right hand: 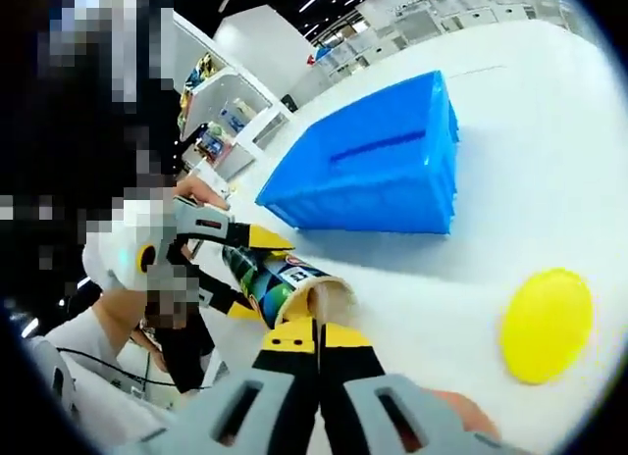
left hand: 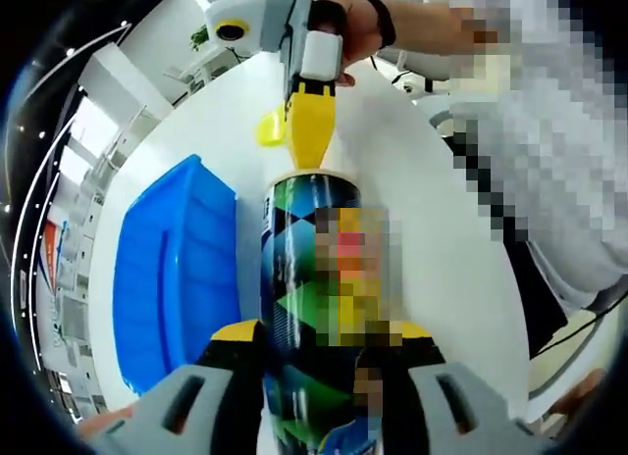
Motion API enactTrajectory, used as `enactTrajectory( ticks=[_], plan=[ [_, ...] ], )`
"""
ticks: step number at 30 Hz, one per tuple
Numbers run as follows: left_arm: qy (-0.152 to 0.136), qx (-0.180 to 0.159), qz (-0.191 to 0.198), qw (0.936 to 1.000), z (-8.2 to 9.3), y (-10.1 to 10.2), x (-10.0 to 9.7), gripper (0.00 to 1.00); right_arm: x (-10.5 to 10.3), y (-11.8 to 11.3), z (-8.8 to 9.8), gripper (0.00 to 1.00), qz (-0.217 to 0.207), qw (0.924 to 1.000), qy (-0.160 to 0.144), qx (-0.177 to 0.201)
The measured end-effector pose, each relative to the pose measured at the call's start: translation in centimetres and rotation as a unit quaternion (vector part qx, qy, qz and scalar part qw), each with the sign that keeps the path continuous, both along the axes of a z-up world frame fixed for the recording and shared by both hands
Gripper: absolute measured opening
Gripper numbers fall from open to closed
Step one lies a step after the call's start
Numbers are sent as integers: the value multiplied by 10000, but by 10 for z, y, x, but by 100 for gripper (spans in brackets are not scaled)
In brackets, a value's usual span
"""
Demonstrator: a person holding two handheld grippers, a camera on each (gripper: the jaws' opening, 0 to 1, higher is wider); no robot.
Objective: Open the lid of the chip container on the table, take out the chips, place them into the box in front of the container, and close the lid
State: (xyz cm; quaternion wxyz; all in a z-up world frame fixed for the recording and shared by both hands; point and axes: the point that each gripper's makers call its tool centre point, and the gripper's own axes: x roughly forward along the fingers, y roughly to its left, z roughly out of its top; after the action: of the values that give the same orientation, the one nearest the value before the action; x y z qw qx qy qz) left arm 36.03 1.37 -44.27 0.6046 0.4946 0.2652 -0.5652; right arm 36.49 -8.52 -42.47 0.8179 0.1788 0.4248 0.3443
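1. I logged the tall cylindrical chip container with its green, black and blue diamond-patterned wrap [left hand: 306,278] standing on the white worktop [left hand: 432,249], clenched between the yellow-tipped jaws of my left gripper [left hand: 319,329] around its lower body.
2. In the right gripper view the same container [right hand: 278,278] appeared tilted, its open mouth towards the camera, with the left gripper [right hand: 240,269] on either side of it.
3. The round yellow plastic lid [right hand: 547,324] was off and lay flat on the worktop [right hand: 549,180], well apart from the container. In the left gripper view I saw the lid [left hand: 270,129] beyond the container's rim.
4. My right gripper [left hand: 310,151] was at the container's mouth, its jaws pressed together. In the right gripper view the right gripper [right hand: 316,339] showed the jaws closed flat together; I could not tell whether anything was pinched between them.
5. The blue rectangular plastic box [left hand: 172,278] sat on the worktop just beside the container.
6. A person's hand [left hand: 353,24] held the right gripper.
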Motion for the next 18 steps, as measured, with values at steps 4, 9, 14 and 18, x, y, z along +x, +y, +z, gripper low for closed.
enactTrajectory(
  ticks=[4, 9, 14, 18],
  plan=[
    [-27, 43, -16, 10000, 0, 0, 0, 45, -3, 2, -2, 0, -56, 9995, 172, 261],
    [97, 10, 1, 10000, 0, 0, 1, 46, -2, 0, -1, 0, -67, 9998, 82, 158],
    [97, -108, -57, 9999, 1, -1, 1, 46, -8, 0, -1, 0, -112, 9996, 119, 249],
    [45, -134, -100, 9998, 3, -3, 2, 46, -2, -8, 3, 0, -168, 9989, 168, 396]
  ],
)
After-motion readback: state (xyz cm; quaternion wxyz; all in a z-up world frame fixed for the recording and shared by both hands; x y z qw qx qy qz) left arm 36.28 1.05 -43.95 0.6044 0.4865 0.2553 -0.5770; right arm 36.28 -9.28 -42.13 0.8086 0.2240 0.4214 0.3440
